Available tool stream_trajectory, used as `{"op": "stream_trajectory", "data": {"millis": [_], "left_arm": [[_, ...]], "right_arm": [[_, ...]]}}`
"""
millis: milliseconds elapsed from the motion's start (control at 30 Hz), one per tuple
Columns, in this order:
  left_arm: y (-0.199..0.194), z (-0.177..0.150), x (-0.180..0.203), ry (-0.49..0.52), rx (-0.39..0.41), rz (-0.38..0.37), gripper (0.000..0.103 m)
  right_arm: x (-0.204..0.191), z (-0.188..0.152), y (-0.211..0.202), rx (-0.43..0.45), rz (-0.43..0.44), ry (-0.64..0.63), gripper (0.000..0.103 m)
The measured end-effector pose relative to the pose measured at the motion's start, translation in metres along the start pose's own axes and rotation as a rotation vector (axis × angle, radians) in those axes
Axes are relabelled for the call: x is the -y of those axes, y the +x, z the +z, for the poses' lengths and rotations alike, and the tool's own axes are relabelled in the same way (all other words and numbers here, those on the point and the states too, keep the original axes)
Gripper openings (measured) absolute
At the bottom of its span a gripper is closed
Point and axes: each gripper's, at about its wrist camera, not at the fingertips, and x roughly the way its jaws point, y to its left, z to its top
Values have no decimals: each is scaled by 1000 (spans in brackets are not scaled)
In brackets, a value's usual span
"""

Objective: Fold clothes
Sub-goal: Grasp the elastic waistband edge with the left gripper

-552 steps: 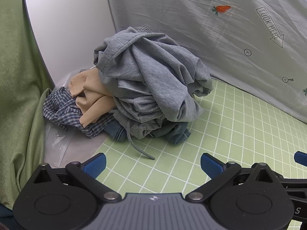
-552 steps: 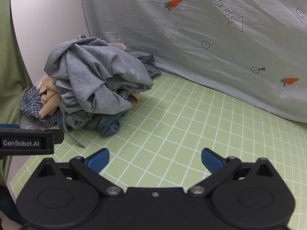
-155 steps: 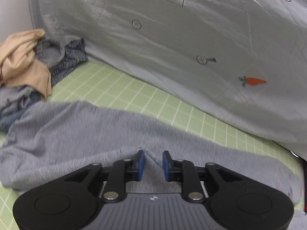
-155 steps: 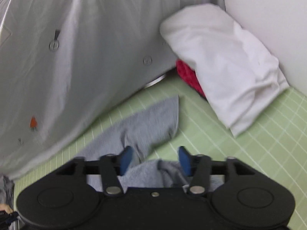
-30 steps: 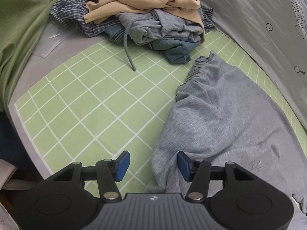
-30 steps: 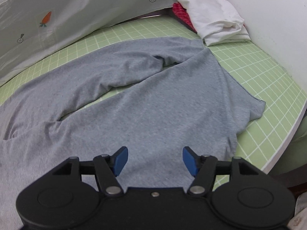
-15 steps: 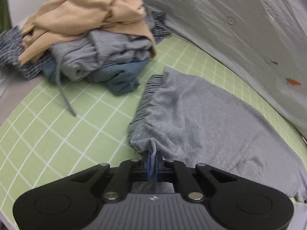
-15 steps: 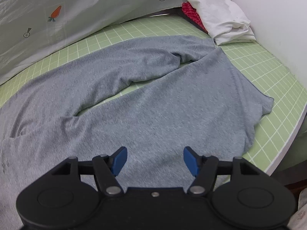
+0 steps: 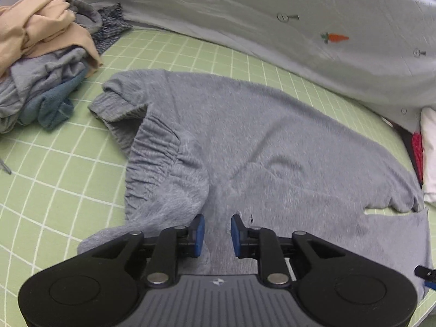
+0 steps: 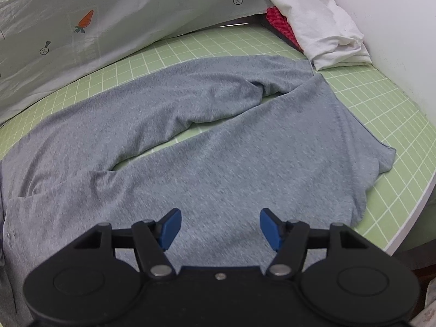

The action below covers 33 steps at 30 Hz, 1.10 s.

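1. A pair of grey sweatpants (image 9: 272, 141) lies spread across the green grid mat (image 9: 54, 169) that covers the tabletop, with its elastic waistband (image 9: 152, 147) toward the left of the left wrist view.
2. The waistband is gathered, and its far end is folded over on itself.
3. The left gripper (image 9: 215, 231) sits low over the sweatpants just right of the waistband; its blue-padded jaws stand a little apart, with grey cloth seen between them but nothing pinched.
4. The right gripper (image 10: 219, 227) hovers over the near leg of the sweatpants (image 10: 218, 150), its jaws spread wide and holding nothing.
5. In the right wrist view the 2 legs run toward the far right of the mat, with a strip of green mat showing between them along the middle.
6. The near leg's hem lies close to the mat's right edge, and the far leg's end reaches toward a folded white cloth (image 10: 313, 19).
7. The white cloth rests on a red textured item (image 10: 280, 24) in the far right corner, against a white wall (image 10: 395, 27).
8. A pile of clothes (image 9: 41, 62) sits at the far left of the mat, apart from the sweatpants: a beige garment (image 9: 35, 30) on top, grey and blue pieces beneath it.
9. A pale grey sheet (image 9: 299, 21) printed with carrots and small symbols hangs behind the mat.
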Motion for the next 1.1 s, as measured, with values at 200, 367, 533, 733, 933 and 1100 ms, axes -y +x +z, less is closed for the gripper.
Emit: {"op": "stream_trajectory", "data": {"millis": [200, 367, 533, 733, 933, 1100], "left_arm": [[-49, 7, -51, -159, 123, 45, 39], [-46, 9, -100, -306, 89, 153, 39], [-24, 1, -117, -319, 10, 184, 39], [6, -5, -109, -334, -81, 54, 39], [9, -1, -78, -201, -80, 3, 47], [10, 2, -59, -157, -73, -79, 58]], "right_arm": [[-4, -3, 6, -27, 26, 33, 65], [-23, -7, 8, -38, 41, -11, 65], [-39, -11, 8, -49, 31, -58, 67], [-38, -16, 10, -74, 26, -50, 101], [-43, -20, 12, -77, 34, -62, 103], [-46, -19, 13, -71, 46, -88, 103]]}}
